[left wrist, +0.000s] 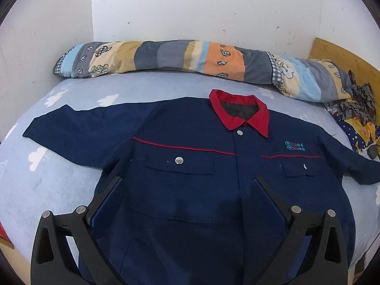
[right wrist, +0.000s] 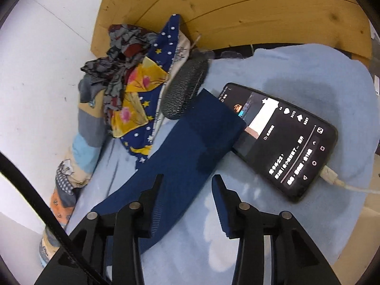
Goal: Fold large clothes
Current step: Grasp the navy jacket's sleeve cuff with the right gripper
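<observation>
**Navy shirt lies flat, no fold made yet**

Navy cloth fills my left view: the work shirt [left wrist: 201,171] lies face up and spread on the pale blue sheet [left wrist: 47,185], red collar [left wrist: 239,111] at twelve o'clock, one sleeve stretched toward nine and the other toward three. I judge the task barely begun; the laying-out is done, but both sleeves, the sides and the lengthwise fold are all left to do.

My left gripper [left wrist: 190,190] hovers over the chest with its jaws spread wide and nothing between them. My right gripper [right wrist: 187,187] sits part open over the sleeve end [right wrist: 204,128]; its left finger lies above the cloth, the right one above bare sheet, and neither pad presses, so it holds nothing.

Room is tight on the right. A lit phone [right wrist: 280,140] on its charging cable [right wrist: 351,185] lies at two o'clock, and the cuff overlaps its corner. A dark mesh object [right wrist: 185,90] sits at twelve, just beyond the cuff, with crumpled patterned cloth [right wrist: 133,90] at eleven. On the left, the rolled quilt [left wrist: 166,57] borders the far edge, well clear of the collar, and open sheet lies around the left sleeve
</observation>
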{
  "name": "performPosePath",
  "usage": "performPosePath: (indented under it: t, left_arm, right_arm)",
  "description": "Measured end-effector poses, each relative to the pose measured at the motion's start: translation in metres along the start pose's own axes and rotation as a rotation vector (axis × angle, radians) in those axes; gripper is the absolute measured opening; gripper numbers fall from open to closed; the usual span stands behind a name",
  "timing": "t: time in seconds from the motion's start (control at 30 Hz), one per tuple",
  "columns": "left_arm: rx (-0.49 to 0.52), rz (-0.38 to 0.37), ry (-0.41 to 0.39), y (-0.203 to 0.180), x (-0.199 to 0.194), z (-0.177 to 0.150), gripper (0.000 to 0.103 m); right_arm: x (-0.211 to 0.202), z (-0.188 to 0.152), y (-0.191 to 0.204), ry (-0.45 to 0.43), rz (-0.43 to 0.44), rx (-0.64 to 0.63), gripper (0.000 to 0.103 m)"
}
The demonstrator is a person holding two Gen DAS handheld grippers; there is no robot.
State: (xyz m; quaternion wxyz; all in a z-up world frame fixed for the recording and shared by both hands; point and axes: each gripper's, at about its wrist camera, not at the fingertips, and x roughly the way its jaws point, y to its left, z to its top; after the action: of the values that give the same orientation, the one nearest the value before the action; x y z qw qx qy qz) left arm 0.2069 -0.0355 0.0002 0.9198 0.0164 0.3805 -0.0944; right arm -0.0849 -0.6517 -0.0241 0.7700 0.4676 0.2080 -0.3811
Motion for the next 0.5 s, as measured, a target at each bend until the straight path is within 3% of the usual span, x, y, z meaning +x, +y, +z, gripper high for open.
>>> performPosePath:
  t: [0.2,0.37,0.47,0.5]
  left_arm:
    - [0.001,0.008,0.004,0.000,0.003,0.000,0.103]
    - [0.013,0.018,0.001,-0.002,0.003,-0.001,0.103]
    - [0.022,0.024,-0.009,-0.002,0.000,0.000,0.103]
    - [0.026,0.031,-0.015,-0.001,-0.001,0.000,0.103]
  right_arm:
    - [0.017,0.005,-0.010,-0.002,-0.046,0.022,0.046]
    - [0.035,0.009,-0.019,-0.011,-0.024,0.053,0.046]
    - [0.050,0.012,-0.019,-0.010,0.014,0.052,0.034]
    - [0.053,0.013,-0.016,-0.010,0.017,0.038,0.013]
